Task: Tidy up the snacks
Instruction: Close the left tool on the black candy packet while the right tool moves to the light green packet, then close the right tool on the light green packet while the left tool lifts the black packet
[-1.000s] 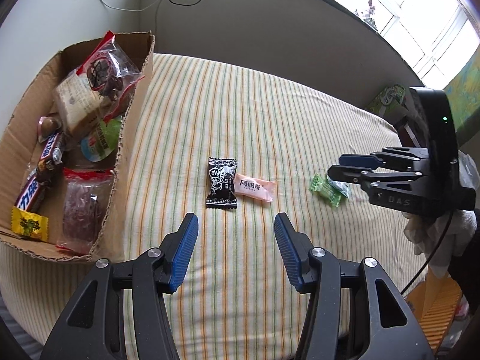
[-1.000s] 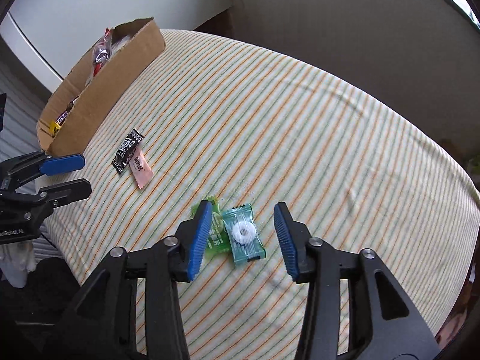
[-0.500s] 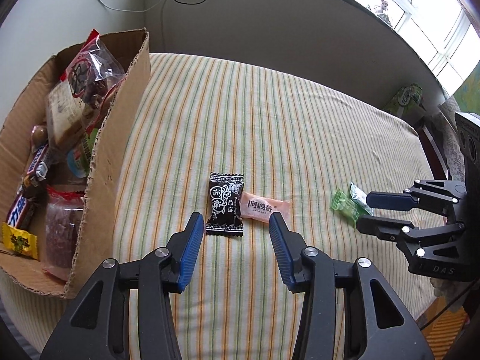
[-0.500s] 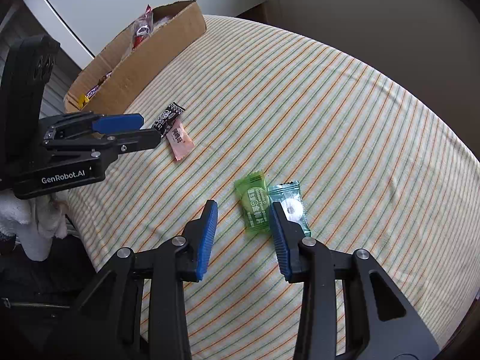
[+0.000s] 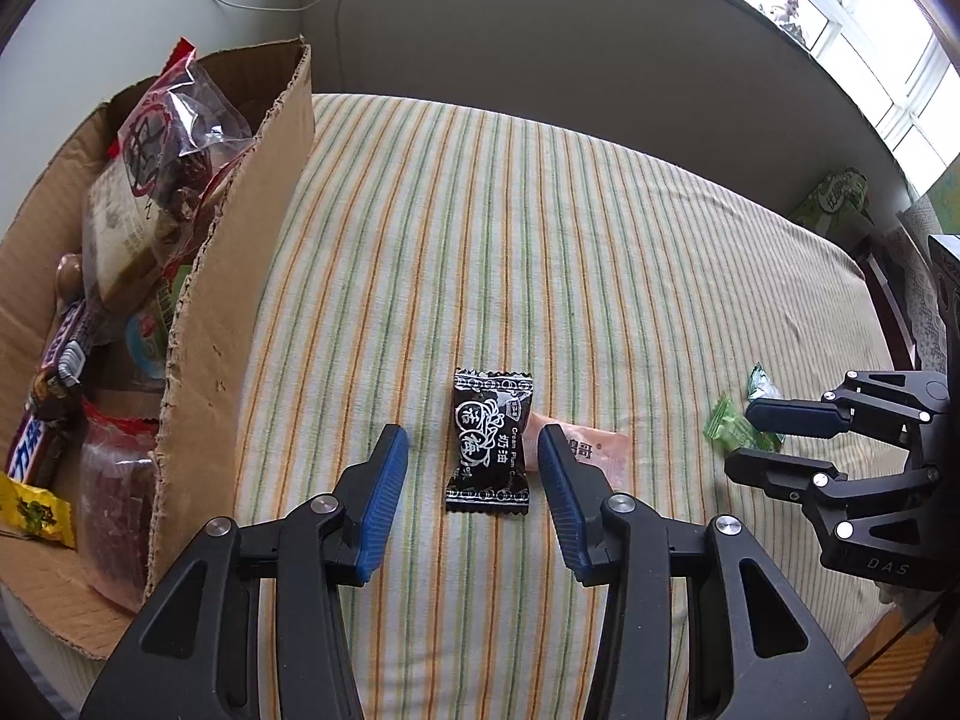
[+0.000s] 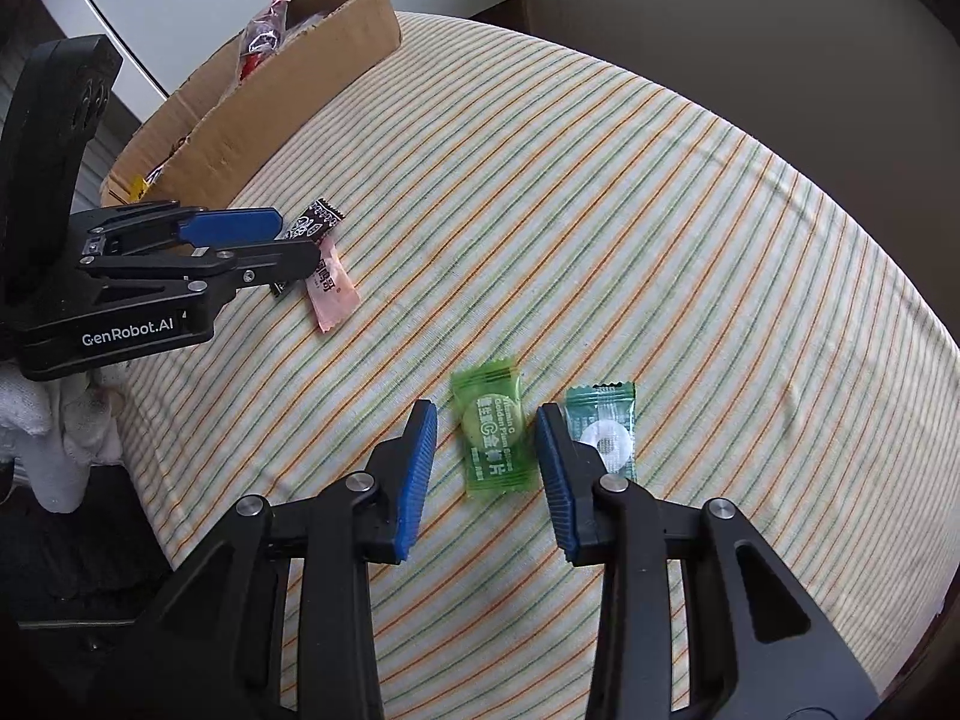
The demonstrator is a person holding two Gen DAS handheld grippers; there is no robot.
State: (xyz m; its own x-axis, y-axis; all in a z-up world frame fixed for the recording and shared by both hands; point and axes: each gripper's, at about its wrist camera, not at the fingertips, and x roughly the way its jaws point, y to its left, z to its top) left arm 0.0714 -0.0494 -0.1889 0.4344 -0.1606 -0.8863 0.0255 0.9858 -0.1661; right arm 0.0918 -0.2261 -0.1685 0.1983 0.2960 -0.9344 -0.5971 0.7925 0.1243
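Note:
My left gripper (image 5: 474, 459) is open, its blue pads either side of a black candy wrapper (image 5: 489, 443) lying on the striped cloth. A pink candy (image 5: 591, 447) lies just right of it, partly behind my right pad. My right gripper (image 6: 487, 450) is open around a light green candy (image 6: 493, 429); a darker green mint candy (image 6: 603, 429) lies just outside its right pad. A cardboard box (image 5: 234, 300) full of snacks stands at the left. The black candy (image 6: 312, 222) and the pink one (image 6: 330, 294) also show in the right wrist view.
The box (image 6: 270, 102) holds bagged snacks, a chocolate bar (image 5: 42, 414) and a yellow packet (image 5: 36, 510). The striped cloth (image 5: 540, 240) covers a rounded table with walls behind. A green packet (image 5: 837, 198) sits beyond the far right edge.
Both grippers have moved in and down over their candies. The left now straddles the black wrapper, and the right straddles the light green one. Both stayed open.

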